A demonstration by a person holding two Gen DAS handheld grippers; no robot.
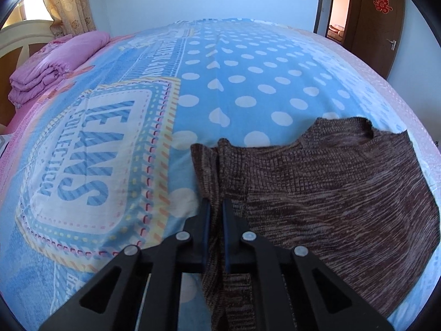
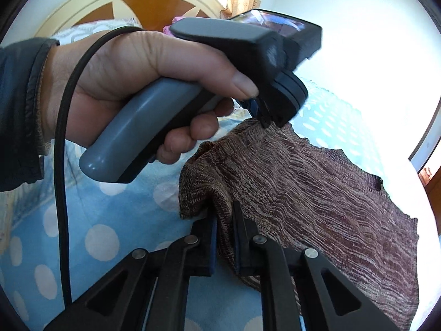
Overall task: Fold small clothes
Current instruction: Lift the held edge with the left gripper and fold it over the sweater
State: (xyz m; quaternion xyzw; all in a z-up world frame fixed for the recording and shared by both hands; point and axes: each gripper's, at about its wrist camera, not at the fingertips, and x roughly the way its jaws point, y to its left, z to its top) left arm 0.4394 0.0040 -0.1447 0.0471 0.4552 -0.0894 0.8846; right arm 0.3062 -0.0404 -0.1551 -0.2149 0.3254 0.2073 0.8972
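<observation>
Right-wrist view alone shows us the hand (image 2: 132,82); both tongs, left (image 1: 216,207) and right (image 2: 224,215), pinch the brown sweater (image 1: 330,182) on the bed (image 1: 248,82).

We cannot see the brown knit garment (image 1: 330,182) whole: its near end runs behind the left gripper (image 1: 216,207) and off the bottom edge. In the right wrist view, glare washes out the far bedspread (image 2: 358,63), and the sleeve (image 2: 16,110) is cut off at the left edge.
</observation>
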